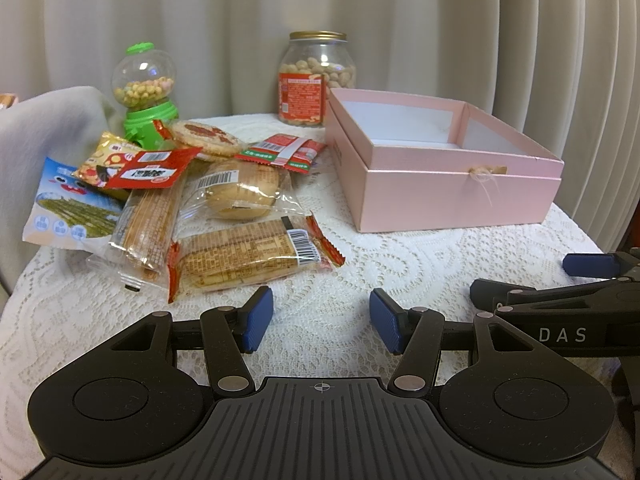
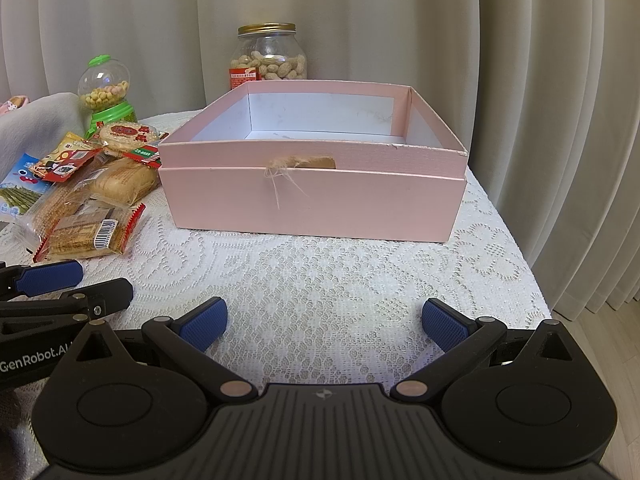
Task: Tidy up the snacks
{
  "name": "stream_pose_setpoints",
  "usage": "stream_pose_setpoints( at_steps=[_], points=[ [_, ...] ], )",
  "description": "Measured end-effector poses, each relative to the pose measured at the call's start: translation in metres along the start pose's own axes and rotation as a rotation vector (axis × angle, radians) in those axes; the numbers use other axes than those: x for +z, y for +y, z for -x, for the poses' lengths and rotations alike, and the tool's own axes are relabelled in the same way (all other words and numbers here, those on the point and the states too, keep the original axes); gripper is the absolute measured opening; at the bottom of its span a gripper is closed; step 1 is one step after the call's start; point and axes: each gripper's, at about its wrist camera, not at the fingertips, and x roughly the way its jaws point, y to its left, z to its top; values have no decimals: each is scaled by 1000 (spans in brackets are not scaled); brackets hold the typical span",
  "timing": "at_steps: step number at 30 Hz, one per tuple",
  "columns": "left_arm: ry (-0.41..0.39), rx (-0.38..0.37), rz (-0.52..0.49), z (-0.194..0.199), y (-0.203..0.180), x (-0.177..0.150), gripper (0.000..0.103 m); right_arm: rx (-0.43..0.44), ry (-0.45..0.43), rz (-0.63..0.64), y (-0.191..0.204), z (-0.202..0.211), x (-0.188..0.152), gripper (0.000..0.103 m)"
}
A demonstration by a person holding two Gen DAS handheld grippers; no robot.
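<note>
Pleated curtains (image 2: 520, 60) backed the lace-covered desk (image 2: 320, 272). Crinkly snack packets (image 1: 240, 256) overlapped — labels unreadable — beside the pink cardboard box (image 2: 316, 204). Both tools, left (image 1: 321, 320) and right (image 2: 324, 324), gaped empty.

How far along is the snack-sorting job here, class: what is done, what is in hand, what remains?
Done: nothing yet; the pink box looks empty inside. In hand: nothing; the left gripper and right gripper are both open, over the lace tablecloth. Left: the whole pile of wrapped snacks lies beside the box, with the peanut jar and candy dispenser behind.
</note>
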Motion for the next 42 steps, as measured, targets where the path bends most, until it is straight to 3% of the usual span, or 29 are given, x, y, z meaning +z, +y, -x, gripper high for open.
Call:
stream_pose_setpoints(
  at_steps=[8,16,23,28,33,37,42],
  points=[
    [0,8,-16,2,-3,-1,60,6,0,-7,3,-4,-7,103],
    [35,-139,41,10,34,15,57,8,162,-19,3,-6,9,103],
    [-46,-115,104,33,82,44,57,-32,195,-32,10,-8,13,103],
    [-32,-39,131,21,109,62,57,-23,193,-21,18,-16,24,103],
    [74,-246,63,-7,107,70,57,-25,188,19,34,-25,35,103],
    [146,-231,70,-33,106,71,57,-38,183,55,39,-22,35,103],
    [214,-345,-18,-29,92,61,56,-32,171,35,28,-12,30,103]
  ],
)
